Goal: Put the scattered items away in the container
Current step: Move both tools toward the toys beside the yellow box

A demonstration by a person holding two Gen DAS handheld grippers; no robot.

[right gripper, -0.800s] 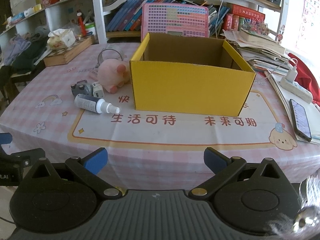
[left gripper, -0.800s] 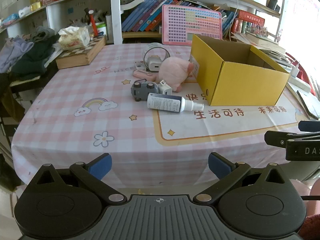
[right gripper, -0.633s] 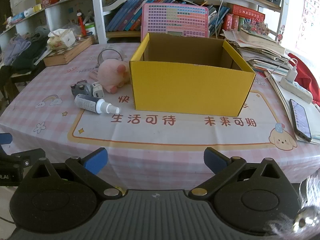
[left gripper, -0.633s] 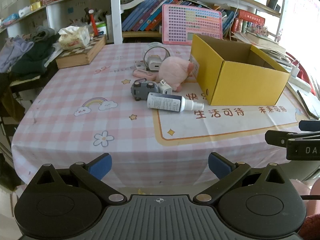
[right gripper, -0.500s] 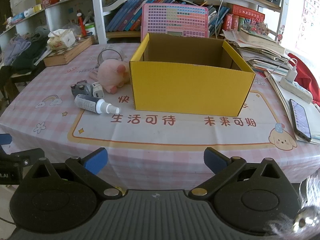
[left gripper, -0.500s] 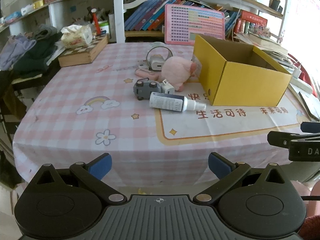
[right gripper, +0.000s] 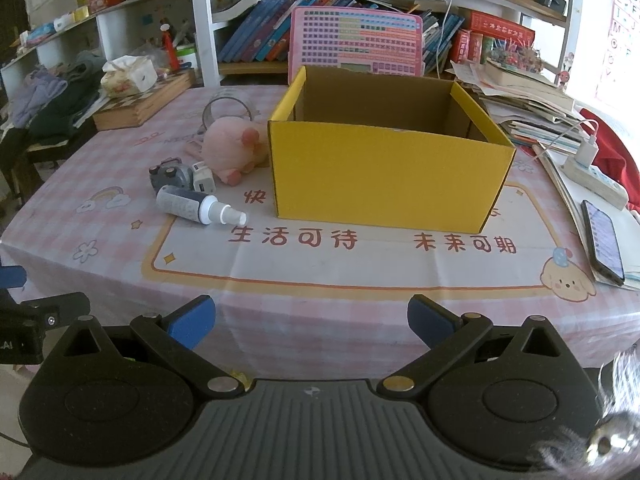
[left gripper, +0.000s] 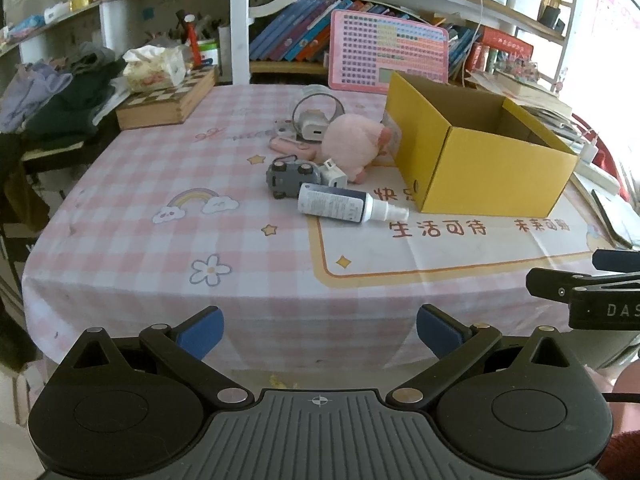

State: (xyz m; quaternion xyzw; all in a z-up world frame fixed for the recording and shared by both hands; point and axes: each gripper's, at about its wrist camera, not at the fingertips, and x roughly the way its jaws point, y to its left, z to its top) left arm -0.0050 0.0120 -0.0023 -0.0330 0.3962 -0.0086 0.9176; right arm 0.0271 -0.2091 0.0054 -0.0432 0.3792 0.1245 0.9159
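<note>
Yellow cardboard box [right gripper: 386, 178] sits open on the checked tablecloth [left gripper: 168, 240]; left gripper [left gripper: 319, 330] and right gripper [right gripper: 311, 320] both gape wide, holding nothing.

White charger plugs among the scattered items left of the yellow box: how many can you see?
2. One small white plug lies beside the grey toy car, in front of the pink plush. A larger white charger sits behind them, inside the clear ring. The plush may hide more.

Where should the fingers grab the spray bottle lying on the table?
Probably around the wide dark body of the spray bottle, coming from above with the fingers across its width. It lies on its side, and its white nozzle end is thin and slippery. The toy car crowds the far side.
</note>
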